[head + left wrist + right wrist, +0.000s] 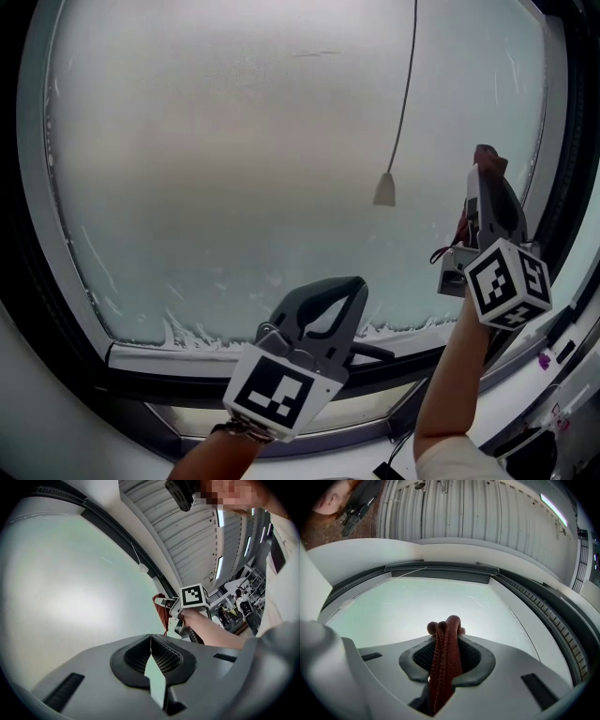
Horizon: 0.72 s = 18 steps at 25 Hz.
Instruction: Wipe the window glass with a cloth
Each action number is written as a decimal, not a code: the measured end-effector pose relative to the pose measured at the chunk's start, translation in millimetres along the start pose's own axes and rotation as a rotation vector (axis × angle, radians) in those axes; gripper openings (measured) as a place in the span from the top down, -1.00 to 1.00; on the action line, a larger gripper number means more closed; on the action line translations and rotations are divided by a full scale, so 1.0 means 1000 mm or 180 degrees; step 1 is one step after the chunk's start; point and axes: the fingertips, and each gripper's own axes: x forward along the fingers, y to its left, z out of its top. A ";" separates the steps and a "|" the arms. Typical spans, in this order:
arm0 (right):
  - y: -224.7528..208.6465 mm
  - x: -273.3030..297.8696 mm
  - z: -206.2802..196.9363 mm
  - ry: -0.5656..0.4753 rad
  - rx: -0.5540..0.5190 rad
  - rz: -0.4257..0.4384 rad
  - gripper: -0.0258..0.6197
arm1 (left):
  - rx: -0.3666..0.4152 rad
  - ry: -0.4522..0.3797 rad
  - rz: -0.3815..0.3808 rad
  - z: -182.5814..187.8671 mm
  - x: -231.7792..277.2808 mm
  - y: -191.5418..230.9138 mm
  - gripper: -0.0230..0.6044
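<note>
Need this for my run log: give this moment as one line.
right gripper: shut on cloth | left gripper: shut, empty | cloth: up by glass, right side | contact: unclear

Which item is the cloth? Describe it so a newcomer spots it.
Start at the big frosted window glass filling the head view. Near its right edge the right gripper is held up, shut on the cloth. It is the only dark red, knitted thing there; the hanging cord pull beside it is pale.

Bright, diffuse backlight through the frosted window glass [262, 169]; fisheye-bent edges, perhaps slightly soft.
</note>
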 end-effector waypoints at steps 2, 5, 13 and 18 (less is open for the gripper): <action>0.004 -0.001 0.000 -0.0002 0.0042 0.0020 0.64 | -0.0020 -0.0003 0.0018 0.000 -0.003 0.000 0.86; 0.013 0.000 0.003 -0.0033 0.0076 0.0055 0.64 | -0.0043 -0.0027 0.0042 0.002 -0.006 0.003 0.86; 0.037 -0.001 0.005 -0.0057 0.0092 0.0157 0.64 | -0.0083 -0.0075 0.0189 0.007 -0.024 0.017 0.86; 0.052 -0.002 0.007 -0.0106 0.0182 0.0252 0.64 | -0.0050 -0.0024 0.0292 0.006 -0.036 0.026 0.86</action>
